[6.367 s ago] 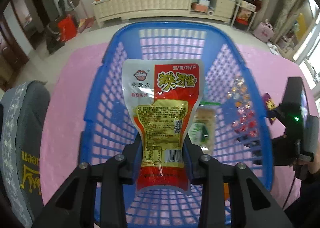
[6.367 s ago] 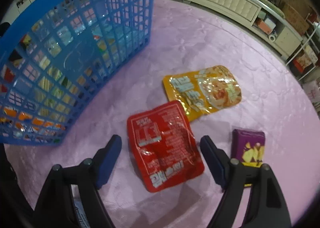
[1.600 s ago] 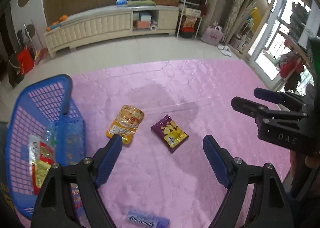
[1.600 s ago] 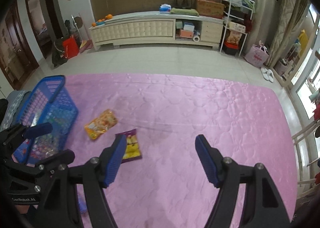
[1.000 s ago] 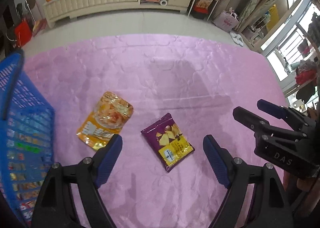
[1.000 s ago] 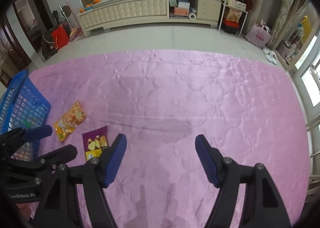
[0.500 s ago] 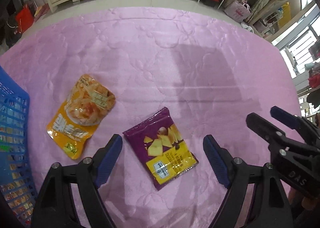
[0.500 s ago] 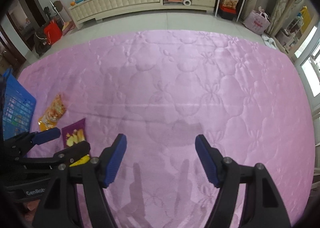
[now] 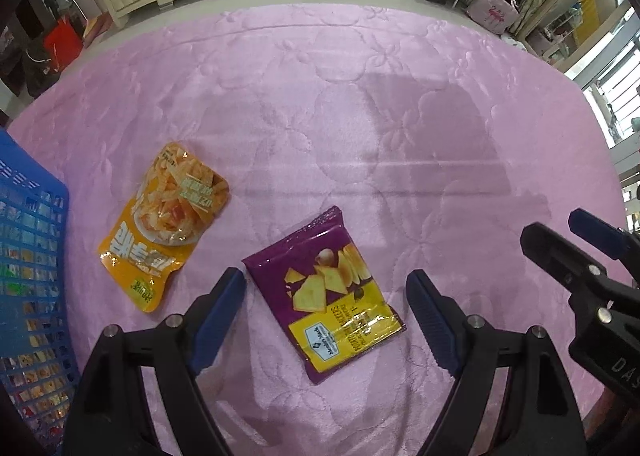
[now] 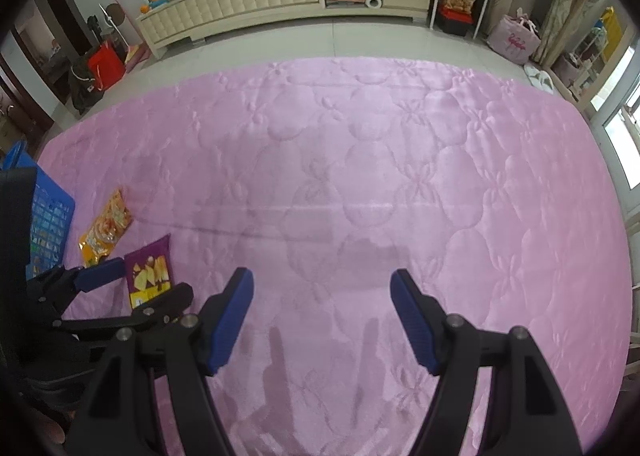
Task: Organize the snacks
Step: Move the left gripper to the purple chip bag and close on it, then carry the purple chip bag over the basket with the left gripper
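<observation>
Blue mesh basket (image 9: 28, 256) at far left edge on pink quilted bed cover (image 9: 360, 104), snack packs visible through the mesh. Just right of it, apart: orange snack pouch (image 9: 164, 224), flat, tilted, photo of fries-like strips, white lettering. Next right, near but not touching: purple chip bag (image 9: 324, 296), flat, turned diagonally, purple top, yellow lower panel with label, chip picture in middle. Left gripper (image 9: 324, 296) hovering over the purple bag, fingers (image 9: 218, 310) spread wide, straddling it either side, nothing grasped; contact with bag not discernible. Right gripper (image 10: 322, 316) off to the right over bare cover, fingers (image 10: 230, 320) spread wide, holding nothing, well apart from both packs. Same purple bag (image 10: 150, 274) and orange pouch (image 10: 106, 228) at far left in right wrist view.
</observation>
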